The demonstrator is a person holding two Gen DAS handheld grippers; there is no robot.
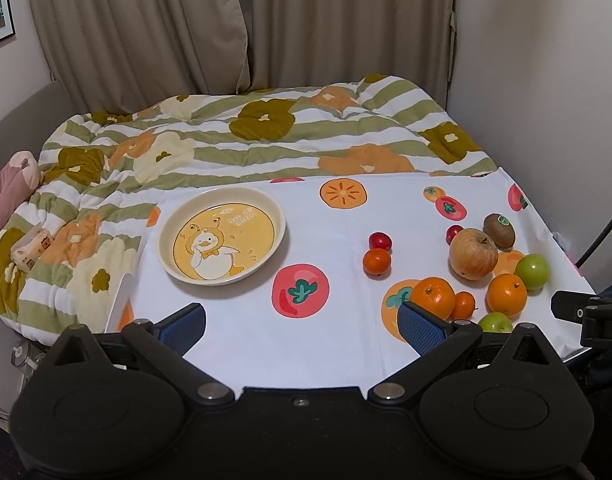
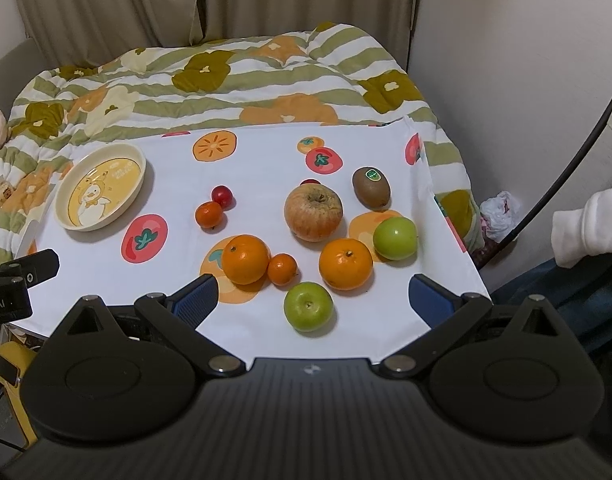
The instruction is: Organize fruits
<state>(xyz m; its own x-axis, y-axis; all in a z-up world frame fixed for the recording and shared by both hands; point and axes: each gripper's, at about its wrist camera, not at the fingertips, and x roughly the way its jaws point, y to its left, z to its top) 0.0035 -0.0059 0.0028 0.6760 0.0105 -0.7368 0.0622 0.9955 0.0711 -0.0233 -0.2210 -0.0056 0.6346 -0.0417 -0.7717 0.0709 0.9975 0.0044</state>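
A cream plate with a yellow duck picture [image 1: 222, 236] [image 2: 100, 186] sits empty at the cloth's left. Fruit lies loose at the right: a large reddish apple [image 2: 313, 212] [image 1: 473, 254], a kiwi [image 2: 371, 186] [image 1: 499, 230], two big oranges [image 2: 245, 259] [image 2: 345, 264], two green apples [image 2: 308, 306] [image 2: 395, 237], small tangerines [image 2: 282, 268] [image 2: 209, 215] and a cherry tomato [image 2: 221, 196]. My left gripper [image 1: 302, 324] is open and empty above the cloth's near edge. My right gripper [image 2: 312, 300] is open and empty, with the near green apple between its fingers' line.
The white cloth with fruit prints [image 1: 346, 340] covers a small table against a bed with a flowered quilt [image 1: 246, 136]. Curtains [image 1: 226, 20] hang behind. A wall [image 2: 526, 60] is at the right. A tissue pack [image 1: 30, 248] lies on the quilt at left.
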